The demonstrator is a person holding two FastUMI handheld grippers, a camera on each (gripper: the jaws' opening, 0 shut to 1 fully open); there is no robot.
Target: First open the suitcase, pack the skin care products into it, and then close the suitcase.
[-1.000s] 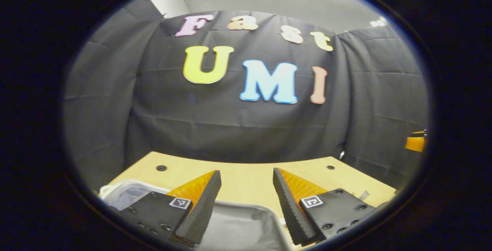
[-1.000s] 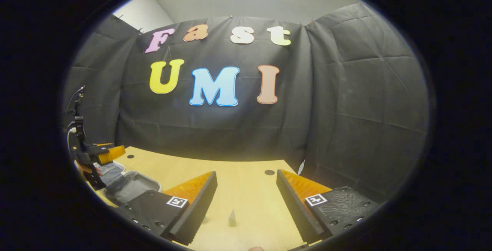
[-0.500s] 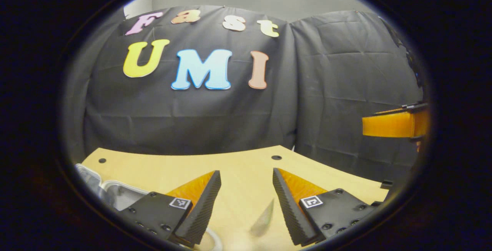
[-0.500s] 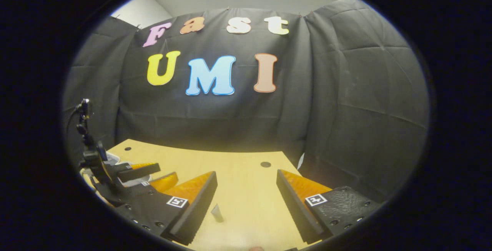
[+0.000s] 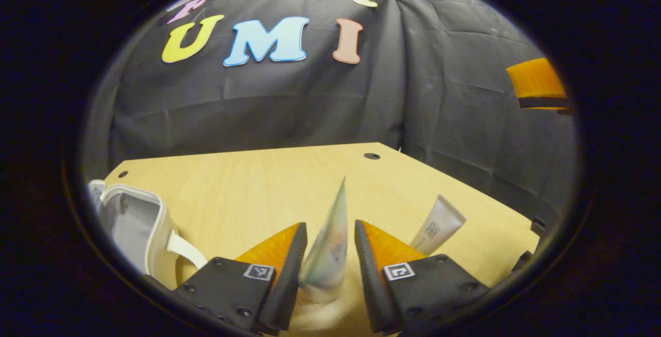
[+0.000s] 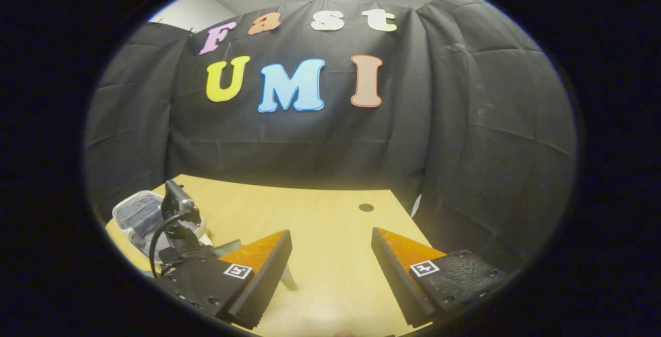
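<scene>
A pale wooden counter (image 5: 248, 192) is standing before black cloth walls, carrying the open suitcase (image 5: 135, 223) at its left edge and a white tube (image 5: 438, 223) nearby, while the left claw (image 5: 328, 254) is closing around a blurred upright tube (image 5: 326, 254), contact unclear, and the right claw (image 6: 330, 265) is hanging open, empty.

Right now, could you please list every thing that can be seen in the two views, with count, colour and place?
pale green upright plastic tube: one, between the left tool's fingers
white plastic tube lying flat: one, on the table, right of the green tube
open white suitcase with grey lining: one, left end of the table
light wooden table: one, under everything
left tool: black and orange, closing around the green tube
right tool: black and orange, open, over bare table
</scene>
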